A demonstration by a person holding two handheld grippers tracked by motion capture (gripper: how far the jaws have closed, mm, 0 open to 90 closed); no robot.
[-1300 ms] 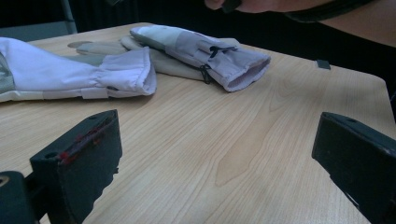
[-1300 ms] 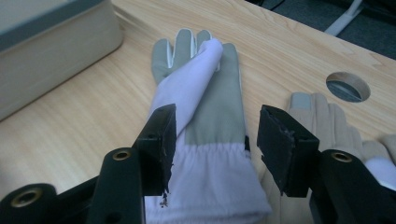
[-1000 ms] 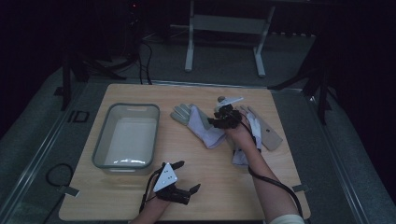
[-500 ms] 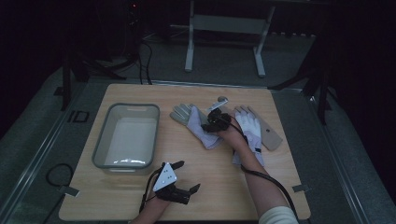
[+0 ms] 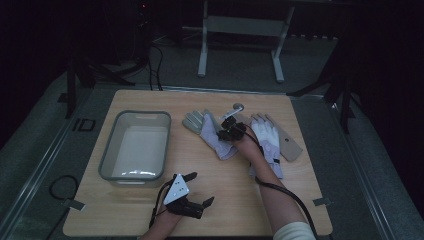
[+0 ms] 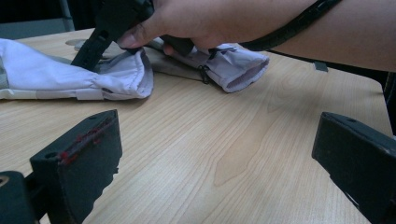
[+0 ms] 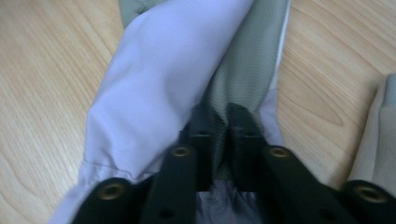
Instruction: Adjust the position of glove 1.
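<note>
You had two gloves [image 5: 215, 135] [image 5: 266, 142] lying on one table [image 5: 150, 210], beside a single grey tub [image 5: 136, 150]. You worked with two tongs, one left [image 5: 192, 192] and one right [image 5: 231, 127]. One small round metal piece [image 5: 238, 106] lay past the gloves.

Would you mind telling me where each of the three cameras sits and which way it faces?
High view: above the person's side of the table, looking forward and down on the tub and two gloves; both forearms enter from below.
Left gripper view: rides on the left gripper, looking low across the wood between its open jaws at the right hand.
Right gripper view: rides on the right gripper, looking down at the left glove, its jaws pinching the fabric.
Shared: the left glove appears in all three.
</note>
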